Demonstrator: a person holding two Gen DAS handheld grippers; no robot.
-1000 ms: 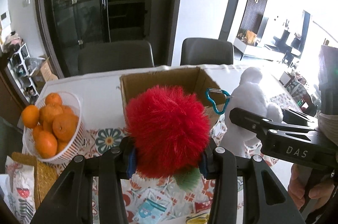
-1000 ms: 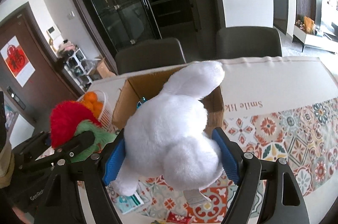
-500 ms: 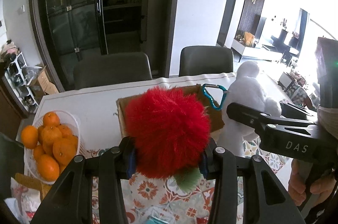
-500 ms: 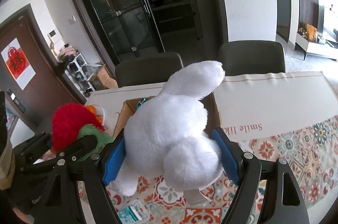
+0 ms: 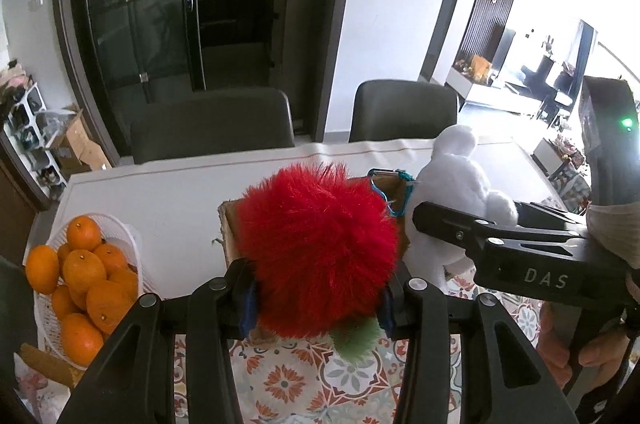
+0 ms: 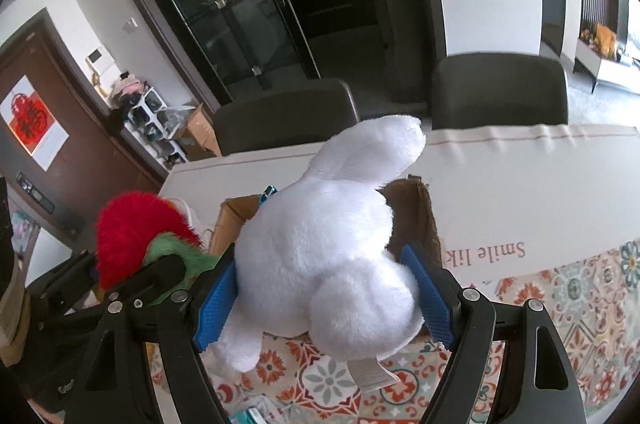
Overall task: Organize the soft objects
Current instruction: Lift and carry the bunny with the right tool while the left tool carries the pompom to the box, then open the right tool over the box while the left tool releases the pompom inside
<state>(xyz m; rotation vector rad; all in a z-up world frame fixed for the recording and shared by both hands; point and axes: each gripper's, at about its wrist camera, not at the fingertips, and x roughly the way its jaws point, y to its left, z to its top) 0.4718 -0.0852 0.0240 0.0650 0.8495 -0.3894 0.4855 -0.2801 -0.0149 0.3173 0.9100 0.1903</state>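
My left gripper (image 5: pixel 316 308) is shut on a fluffy red plush (image 5: pixel 316 248) with a green tuft below and a blue carabiner (image 5: pixel 394 194) at its top right. My right gripper (image 6: pixel 324 288) is shut on a white plush rabbit (image 6: pixel 328 244), which also shows in the left wrist view (image 5: pixel 452 208). Both toys hang above the near side of an open cardboard box (image 6: pixel 416 220); the box (image 5: pixel 228 224) is mostly hidden behind them. The red plush also shows at the left of the right wrist view (image 6: pixel 132 232).
A white basket of oranges (image 5: pixel 84 280) stands at the table's left. A patterned cloth (image 6: pixel 580 296) covers the near table, and plain white tabletop (image 5: pixel 168 196) lies beyond the box. Two dark chairs (image 5: pixel 212 128) stand behind the table. A snack packet (image 5: pixel 36 376) lies at lower left.
Both grippers have risen with their toys. The box now sits lower and is more hidden behind the plush. The two toys have come closer together.
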